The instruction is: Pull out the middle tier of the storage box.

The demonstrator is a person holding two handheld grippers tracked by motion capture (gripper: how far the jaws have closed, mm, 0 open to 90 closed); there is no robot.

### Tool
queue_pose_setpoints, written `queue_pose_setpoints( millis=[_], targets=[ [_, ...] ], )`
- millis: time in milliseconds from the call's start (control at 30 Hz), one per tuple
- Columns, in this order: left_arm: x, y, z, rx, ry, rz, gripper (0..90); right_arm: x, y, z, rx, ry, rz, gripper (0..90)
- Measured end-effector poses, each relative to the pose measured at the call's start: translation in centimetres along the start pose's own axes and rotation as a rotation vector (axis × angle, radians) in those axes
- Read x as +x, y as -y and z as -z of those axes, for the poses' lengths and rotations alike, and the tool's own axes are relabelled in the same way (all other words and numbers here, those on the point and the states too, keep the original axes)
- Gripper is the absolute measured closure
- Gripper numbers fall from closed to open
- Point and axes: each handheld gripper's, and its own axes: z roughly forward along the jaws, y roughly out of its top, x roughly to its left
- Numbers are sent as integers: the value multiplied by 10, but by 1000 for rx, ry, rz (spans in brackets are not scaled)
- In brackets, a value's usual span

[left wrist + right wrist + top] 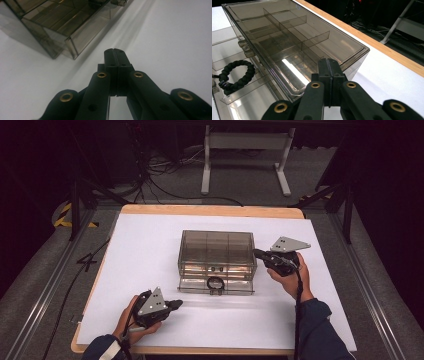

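A smoky clear plastic box (217,250) with inner dividers stands mid-table, its shallow front drawer (235,286) pulled out toward me. In that drawer lies a black braided bracelet (215,283), also in the right gripper view (237,75). My right gripper (256,253) is shut and empty, with its tips at the box's right end wall (287,37). The left gripper (177,304) is shut on nothing near the table's front left. It points toward the drawer's near corner (62,22), a short way off it. Its jaws (115,51) meet flat together.
A white sheet (145,245) covers the wooden table, whose bare edge (210,210) shows at the back. Behind it on the floor stand a white frame (245,150) and loose cables (160,170). Black tripod legs flank the table.
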Motion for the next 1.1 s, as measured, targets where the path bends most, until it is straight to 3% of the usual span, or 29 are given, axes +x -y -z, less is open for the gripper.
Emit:
queue_pose_setpoints(
  millis=[167, 433, 733, 1100],
  targets=[
    [-5, -14, -15, -2, -3, -25, 897, 2, 0, -1, 1, -11, 5, 900],
    [-9, -29, -33, -15, -13, -24, 897, 4, 0, -1, 0, -10, -5, 900],
    [-11, -35, -48, -30, -22, -5, 897, 7, 1, -1, -5, 12, -2, 900],
    [-11, -39, -58, -31, -37, -9, 897, 8, 1, -1, -3, 20, 5, 900]
  ],
)
